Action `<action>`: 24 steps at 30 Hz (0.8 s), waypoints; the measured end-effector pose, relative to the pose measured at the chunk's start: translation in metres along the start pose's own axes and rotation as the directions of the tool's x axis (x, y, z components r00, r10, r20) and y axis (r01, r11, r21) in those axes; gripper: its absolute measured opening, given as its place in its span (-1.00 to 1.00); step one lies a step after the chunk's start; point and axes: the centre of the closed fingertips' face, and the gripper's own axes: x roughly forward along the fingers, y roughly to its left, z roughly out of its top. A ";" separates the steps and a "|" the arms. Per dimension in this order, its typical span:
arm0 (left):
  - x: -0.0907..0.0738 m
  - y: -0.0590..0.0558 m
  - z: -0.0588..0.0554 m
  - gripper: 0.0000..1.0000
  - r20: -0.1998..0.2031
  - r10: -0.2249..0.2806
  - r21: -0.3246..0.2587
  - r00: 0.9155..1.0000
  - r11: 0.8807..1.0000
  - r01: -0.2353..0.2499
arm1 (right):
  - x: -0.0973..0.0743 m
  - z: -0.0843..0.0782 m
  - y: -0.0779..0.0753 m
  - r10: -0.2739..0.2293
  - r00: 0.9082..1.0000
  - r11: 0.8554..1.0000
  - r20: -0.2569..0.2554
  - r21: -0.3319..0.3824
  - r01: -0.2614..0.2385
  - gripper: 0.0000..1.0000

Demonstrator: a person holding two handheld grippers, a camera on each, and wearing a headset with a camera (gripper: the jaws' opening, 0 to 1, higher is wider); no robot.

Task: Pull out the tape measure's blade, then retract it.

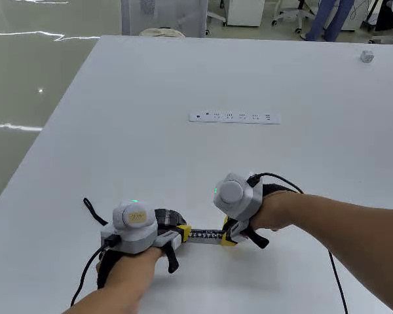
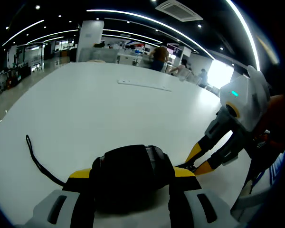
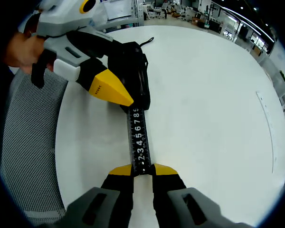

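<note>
On the near part of the white surface (image 1: 262,85), just in front of the person: holding the tape measure (image 2: 133,175) by its black case with the left tongs (image 2: 132,172), closed in against both sides of it; pinching the tip of the blade (image 3: 138,137) with the right tongs (image 3: 142,168), almost fully closed on the thin steel, with just a short numbered stretch drawn out to the right. Likely to slip off that tip if pulled upward or sideways rather than straight along the blade, given so little metal in the grip. Would then snap back into the case, perhaps whipping against the tongs. Could also drag the case rightward over the smooth surface, or twist it out of the left hold, if tugged hard against the spring. Might kink the blade if bent once long. Best fed back slowly when retracting, not simply let go. Lying clear to the left, the black wrist cord (image 2: 34,156); well apart on the far side, the power strip (image 1: 234,118).
</note>
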 end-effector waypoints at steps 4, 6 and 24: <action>0.000 0.000 0.000 0.18 0.000 0.000 0.000 1.000 1.000 0.000 | 0.001 0.002 0.000 -0.001 1.000 1.000 0.001 -0.008 0.001 -0.73; 0.000 0.000 0.000 0.18 0.000 -0.001 -0.001 1.000 1.000 0.001 | 0.001 0.003 0.000 -0.001 1.000 1.000 0.001 -0.005 0.001 -0.73; 0.001 0.000 0.000 0.18 0.003 -0.002 -0.001 1.000 1.000 0.002 | 0.007 0.012 0.002 0.002 1.000 1.000 -0.007 0.001 -0.002 -0.74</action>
